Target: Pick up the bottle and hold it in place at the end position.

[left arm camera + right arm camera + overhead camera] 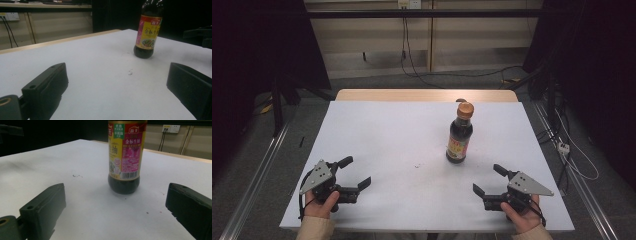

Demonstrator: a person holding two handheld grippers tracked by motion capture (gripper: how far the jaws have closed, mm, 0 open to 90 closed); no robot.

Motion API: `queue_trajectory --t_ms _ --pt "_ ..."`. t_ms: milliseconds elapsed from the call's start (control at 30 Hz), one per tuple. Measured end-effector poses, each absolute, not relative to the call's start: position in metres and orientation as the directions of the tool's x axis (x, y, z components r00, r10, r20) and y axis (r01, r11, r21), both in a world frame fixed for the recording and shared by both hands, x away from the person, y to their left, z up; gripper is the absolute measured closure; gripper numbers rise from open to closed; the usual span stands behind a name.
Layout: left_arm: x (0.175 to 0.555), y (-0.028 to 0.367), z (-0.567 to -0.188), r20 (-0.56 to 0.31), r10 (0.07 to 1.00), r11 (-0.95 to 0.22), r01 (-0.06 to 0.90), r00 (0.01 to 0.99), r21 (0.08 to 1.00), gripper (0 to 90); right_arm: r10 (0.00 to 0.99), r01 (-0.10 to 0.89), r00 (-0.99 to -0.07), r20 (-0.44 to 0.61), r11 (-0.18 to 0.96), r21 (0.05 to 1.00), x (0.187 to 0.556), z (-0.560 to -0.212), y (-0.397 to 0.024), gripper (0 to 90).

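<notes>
The bottle (pixel 460 134) of dark sauce looks heavy, smooth and easy to break. Hold its wide middle. The left claw (pixel 355 173) and right claw (pixel 486 180) are open and empty.

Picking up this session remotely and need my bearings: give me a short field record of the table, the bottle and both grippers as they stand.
surface: white table
object: dark sauce bottle, upright, orange cap on, right of centre
left gripper: open, holding nothing, near front edge
right gripper: open, holding nothing, in front of the bottle, apart from it
marks: small dark specks mid-table
</notes>
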State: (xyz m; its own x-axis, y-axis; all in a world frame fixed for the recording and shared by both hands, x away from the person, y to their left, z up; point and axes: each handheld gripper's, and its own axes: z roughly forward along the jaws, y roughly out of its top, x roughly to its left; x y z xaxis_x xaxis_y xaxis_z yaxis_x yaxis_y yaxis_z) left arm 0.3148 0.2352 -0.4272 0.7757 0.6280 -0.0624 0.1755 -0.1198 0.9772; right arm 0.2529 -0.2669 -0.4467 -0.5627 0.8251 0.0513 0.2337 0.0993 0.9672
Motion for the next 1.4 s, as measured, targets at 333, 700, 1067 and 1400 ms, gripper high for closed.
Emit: queue_trajectory --t_ms 333,700,1067,1400 --pt "0.313 0.236 -0.427 -0.047 0.631 -0.132 0.166 0.774 0.977 3.4 0.824 0.238 -0.564 0.057 0.096 0.967 0.258 -0.447 -0.264 2.9" --pt "0.313 0.232 -0.428 -0.045 0.628 -0.135 0.165 0.777 0.977 3.6 0.855 0.245 -0.518 0.025 0.12 0.962 0.278 -0.434 -0.256 5.5" --pt "0.314 0.233 -0.427 -0.042 0.636 -0.131 0.162 0.771 0.978 3.6 0.871 0.246 -0.491 0.022 0.114 0.963 0.305 -0.42 -0.244 6.7" --pt "0.314 0.232 -0.428 -0.044 0.633 -0.131 0.162 0.773 0.978 3.6 0.88 0.278 -0.473 0.052 0.093 0.956 0.327 -0.417 -0.23 8.9"
